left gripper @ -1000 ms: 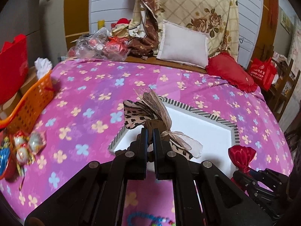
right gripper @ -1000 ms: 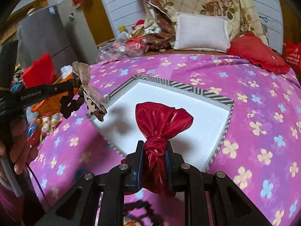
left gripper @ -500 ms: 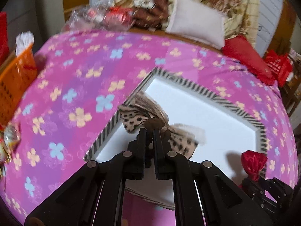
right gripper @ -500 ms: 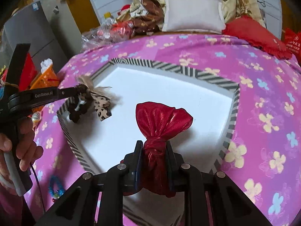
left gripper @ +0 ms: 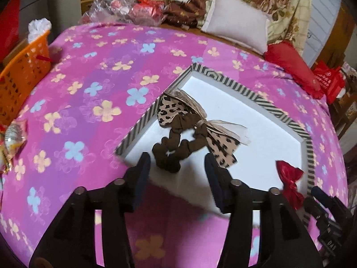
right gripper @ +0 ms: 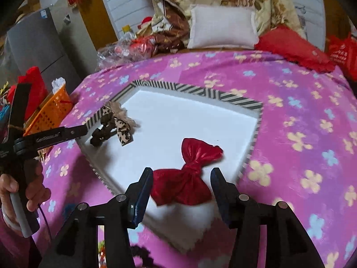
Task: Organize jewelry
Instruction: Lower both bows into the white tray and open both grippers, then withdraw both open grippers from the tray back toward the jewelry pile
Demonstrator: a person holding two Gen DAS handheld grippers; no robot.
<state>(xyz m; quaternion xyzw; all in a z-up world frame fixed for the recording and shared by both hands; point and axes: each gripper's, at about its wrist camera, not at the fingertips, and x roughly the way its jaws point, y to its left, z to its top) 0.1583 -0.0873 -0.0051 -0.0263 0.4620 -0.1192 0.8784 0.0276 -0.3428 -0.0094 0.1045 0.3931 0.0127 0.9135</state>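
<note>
A leopard-print bow scrunchie (left gripper: 178, 131) lies in the left corner of the white, stripe-rimmed tray (left gripper: 145, 118) on the pink flowered bedspread. My left gripper (left gripper: 177, 167) is over it with its jaws opening; the brown loop sits between the fingers, untouched. A shiny red bow (right gripper: 189, 174) lies on the tray (right gripper: 256, 129) near its front edge. The jaws of my right gripper (right gripper: 181, 178) are opening too, with the bow's near end between them and clear of the pads. The scrunchie (right gripper: 113, 125) and the left gripper's fingers (right gripper: 73, 132) show at the left of the right wrist view; the red bow (left gripper: 290, 178) shows at the lower right of the left wrist view.
An orange basket (left gripper: 22, 76) stands off the bed's left side. A white pillow (left gripper: 236, 29) and a red cushion (left gripper: 292, 64) lie at the far end with crinkled bags (left gripper: 125, 11). Wrapped sweets (left gripper: 11, 138) lie at the left. A hand (right gripper: 13, 189) holds the left gripper's handle.
Both grippers sank toward the tray and let go. The scrunchie dropped from the left jaws into the tray's corner. The red bow fell flat from the right jaws.
</note>
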